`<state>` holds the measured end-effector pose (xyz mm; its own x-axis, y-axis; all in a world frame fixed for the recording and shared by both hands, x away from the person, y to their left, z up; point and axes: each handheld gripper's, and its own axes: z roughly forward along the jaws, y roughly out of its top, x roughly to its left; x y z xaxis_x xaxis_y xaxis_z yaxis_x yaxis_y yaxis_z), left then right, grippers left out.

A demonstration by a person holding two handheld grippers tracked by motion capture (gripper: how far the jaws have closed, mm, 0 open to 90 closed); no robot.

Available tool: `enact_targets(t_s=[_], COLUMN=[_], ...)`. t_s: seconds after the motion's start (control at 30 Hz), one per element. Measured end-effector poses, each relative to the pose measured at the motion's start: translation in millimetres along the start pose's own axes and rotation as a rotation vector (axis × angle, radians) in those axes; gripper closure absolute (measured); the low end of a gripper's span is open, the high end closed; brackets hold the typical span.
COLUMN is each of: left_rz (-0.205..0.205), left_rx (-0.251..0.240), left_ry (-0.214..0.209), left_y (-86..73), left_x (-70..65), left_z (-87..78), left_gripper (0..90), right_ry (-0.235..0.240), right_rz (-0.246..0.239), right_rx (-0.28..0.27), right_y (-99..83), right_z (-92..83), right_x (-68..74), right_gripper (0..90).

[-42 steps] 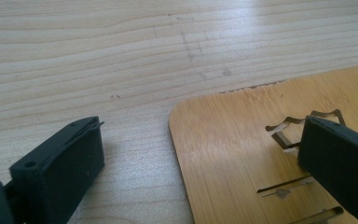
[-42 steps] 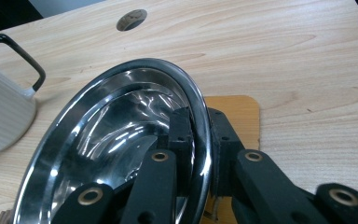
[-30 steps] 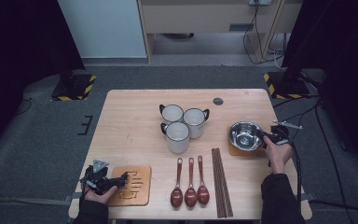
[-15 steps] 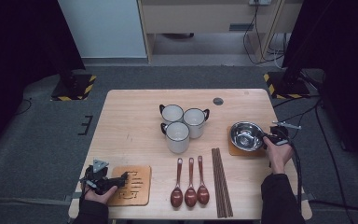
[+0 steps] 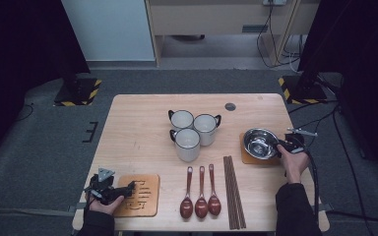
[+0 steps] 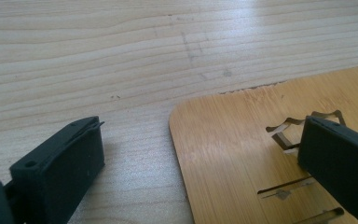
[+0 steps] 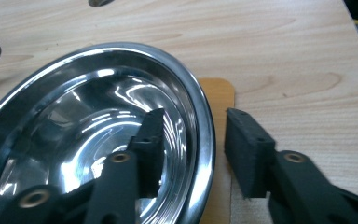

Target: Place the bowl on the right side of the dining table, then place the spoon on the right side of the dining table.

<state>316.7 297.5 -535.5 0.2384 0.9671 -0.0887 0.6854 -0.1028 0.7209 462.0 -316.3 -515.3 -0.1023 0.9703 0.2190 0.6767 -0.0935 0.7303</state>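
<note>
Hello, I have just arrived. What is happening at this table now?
A person works at a wooden table with a gripper in each hand. The right gripper is at the steel bowl, which sits on a wooden coaster. Its jaws straddle the bowl's rim, one inside and one outside, and have just been opening, so the pads no longer press on it. The left gripper rests open over the edge of a second coaster. Three mugs, three spoons and chopsticks lie untouched.

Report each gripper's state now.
Left gripper: open, astride the wooden mat's edge.
Right gripper: open, just opening, bowl rim between.
</note>
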Motion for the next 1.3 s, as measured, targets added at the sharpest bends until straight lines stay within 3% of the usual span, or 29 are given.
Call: enact_targets(t_s=[0.2,0.3,0.43,0.7,0.87,1.07,1.3], left_rz=[-0.003,-0.013,-0.025,-0.017,-0.016,0.023,0.024], left_rx=[-0.003,-0.005,-0.009,-0.089,-0.113,-0.123,-0.144], left_ry=[0.005,0.004,-0.004,-0.030,-0.061,-0.099,-0.128], left_y=[0.1,1.1,3.2,6.0,8.2,13.9,19.8], left_x=[0.7,2.2,3.4,0.5,-5.7,-18.4,-25.5], left_z=[-0.6,-1.8,-5.0,-19.0,-24.1,-27.8,-33.8], left_gripper=[0.6,5.0,9.0,12.7,13.1,13.0,13.0], right_ry=[0.007,0.005,0.003,0.025,0.056,0.091,0.144], right_rz=[-0.003,-0.018,-0.033,-0.042,-0.062,-0.102,-0.139], right_rx=[-0.023,-0.061,-0.102,-0.175,-0.219,-0.264,-0.289], right_y=[2.9,5.7,9.5,13.2,15.7,15.5,13.7], right_z=[-5.8,-10.7,-17.4,-34.4,-51.4,-74.9,-89.2], right_x=[1.2,2.4,4.4,12.1,19.4,30.1,43.0], right_gripper=[46.4,40.3,39.0,36.3,34.3,33.2,31.7])
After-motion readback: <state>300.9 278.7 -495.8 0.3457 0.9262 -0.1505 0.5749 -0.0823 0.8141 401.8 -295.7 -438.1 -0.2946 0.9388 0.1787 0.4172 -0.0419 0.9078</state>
